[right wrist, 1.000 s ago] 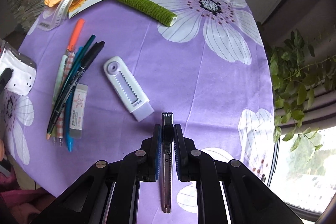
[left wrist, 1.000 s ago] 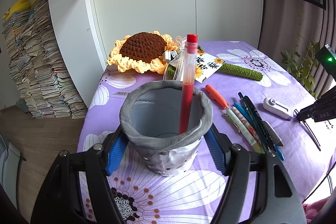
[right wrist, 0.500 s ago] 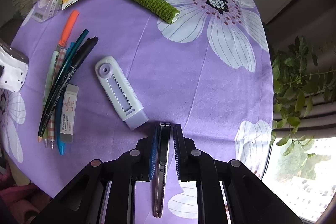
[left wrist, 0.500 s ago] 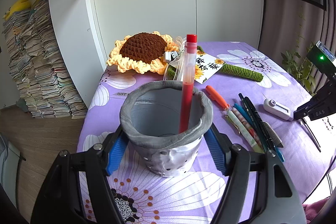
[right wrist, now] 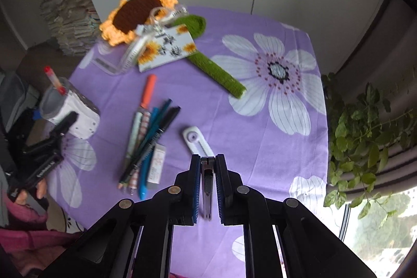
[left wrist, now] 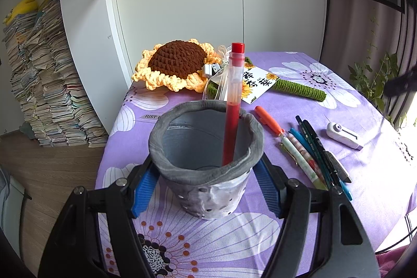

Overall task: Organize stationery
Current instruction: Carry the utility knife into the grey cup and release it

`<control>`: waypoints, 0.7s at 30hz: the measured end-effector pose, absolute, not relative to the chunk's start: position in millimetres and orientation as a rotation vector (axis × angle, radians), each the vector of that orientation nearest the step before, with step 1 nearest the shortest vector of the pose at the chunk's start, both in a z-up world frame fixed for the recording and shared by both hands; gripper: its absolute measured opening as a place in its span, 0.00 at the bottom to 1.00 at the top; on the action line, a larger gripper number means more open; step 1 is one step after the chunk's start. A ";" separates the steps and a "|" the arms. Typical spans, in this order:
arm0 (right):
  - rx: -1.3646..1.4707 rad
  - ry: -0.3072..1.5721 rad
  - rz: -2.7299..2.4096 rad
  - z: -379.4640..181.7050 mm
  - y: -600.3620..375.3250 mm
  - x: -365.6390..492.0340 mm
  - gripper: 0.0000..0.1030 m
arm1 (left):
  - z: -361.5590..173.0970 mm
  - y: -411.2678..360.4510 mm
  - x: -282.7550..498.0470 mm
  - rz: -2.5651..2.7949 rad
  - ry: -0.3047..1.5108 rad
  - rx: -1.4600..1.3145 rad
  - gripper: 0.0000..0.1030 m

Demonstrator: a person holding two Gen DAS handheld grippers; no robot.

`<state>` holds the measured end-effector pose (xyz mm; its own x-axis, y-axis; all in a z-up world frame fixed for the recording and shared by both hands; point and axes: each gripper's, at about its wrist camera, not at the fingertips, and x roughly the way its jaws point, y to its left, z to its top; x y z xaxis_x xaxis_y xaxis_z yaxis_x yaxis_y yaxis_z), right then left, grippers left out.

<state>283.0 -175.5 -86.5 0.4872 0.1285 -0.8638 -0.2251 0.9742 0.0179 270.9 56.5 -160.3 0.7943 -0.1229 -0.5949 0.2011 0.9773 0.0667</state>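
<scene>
My left gripper [left wrist: 206,173] is shut on a grey and white fabric pen holder [left wrist: 206,160] standing on the purple tablecloth; a red pen [left wrist: 232,106] stands in it. My right gripper [right wrist: 207,163] is shut on a slim metal utility knife [right wrist: 207,184], lifted above the table. The holder [right wrist: 70,111] shows at the left in the right wrist view. A bundle of pens [left wrist: 310,153] [right wrist: 148,140], an eraser [right wrist: 156,166] and a white correction tape [left wrist: 344,134] [right wrist: 194,141] lie on the cloth.
A crocheted sunflower [left wrist: 177,64] with a green stem [left wrist: 299,89] and a sunflower card [left wrist: 256,84] lie at the back. White cupboards stand behind. A book stack [left wrist: 44,85] stands on the floor at left. A plant [right wrist: 365,134] is beyond the table's right edge.
My right gripper has lifted the utility knife off the cloth and tilted up, so more of the table shows. The left gripper and holder have not moved.
</scene>
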 end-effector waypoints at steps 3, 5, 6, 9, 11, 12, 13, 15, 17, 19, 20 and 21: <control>-0.098 0.927 0.277 -54.8 -158.4 270.5 0.12 | -160.3 55.9 270.4 -0.177 0.626 0.131 0.67; -0.100 0.860 0.321 -34.9 -145.4 261.6 0.12 | -161.0 55.7 269.6 -0.178 0.619 0.133 0.67; -0.097 0.823 0.354 -24.0 -138.7 256.9 0.12 | -161.3 55.9 269.5 -0.178 0.616 0.130 0.67; -0.088 0.740 0.456 4.6 -119.5 247.4 0.12 | -162.1 56.7 268.5 -0.179 0.611 0.125 0.67; -0.096 0.698 0.518 18.2 -104.3 244.4 0.12 | -162.6 56.6 267.6 -0.181 0.611 0.125 0.67; -0.103 0.682 0.555 24.2 -94.7 244.5 0.12 | -162.6 56.7 267.5 -0.181 0.610 0.125 0.67; -0.108 0.675 0.585 27.6 -86.8 244.6 0.12 | -162.6 56.7 267.6 -0.180 0.611 0.125 0.67; -0.131 0.664 0.638 32.6 -68.6 249.1 0.12 | -162.7 56.6 267.6 -0.181 0.611 0.124 0.67; -0.139 0.673 0.685 32.8 -53.4 255.8 0.12 | -162.8 56.7 267.5 -0.181 0.611 0.125 0.67; -0.144 0.694 0.717 27.9 -40.5 261.9 0.11 | -162.7 56.7 267.6 -0.182 0.611 0.124 0.67; -0.145 0.709 0.731 24.1 -35.2 266.8 0.11 | -163.0 56.6 267.5 -0.183 0.610 0.125 0.67; -0.147 0.726 0.738 18.9 -28.9 272.2 0.11 | -163.1 56.4 267.5 -0.184 0.610 0.125 0.67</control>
<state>272.2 -28.9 18.9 0.5111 0.5623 -0.6501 -0.6596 0.7415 0.1228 267.5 56.4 -163.1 0.8041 -0.1344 -0.5790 0.2082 0.9761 0.0625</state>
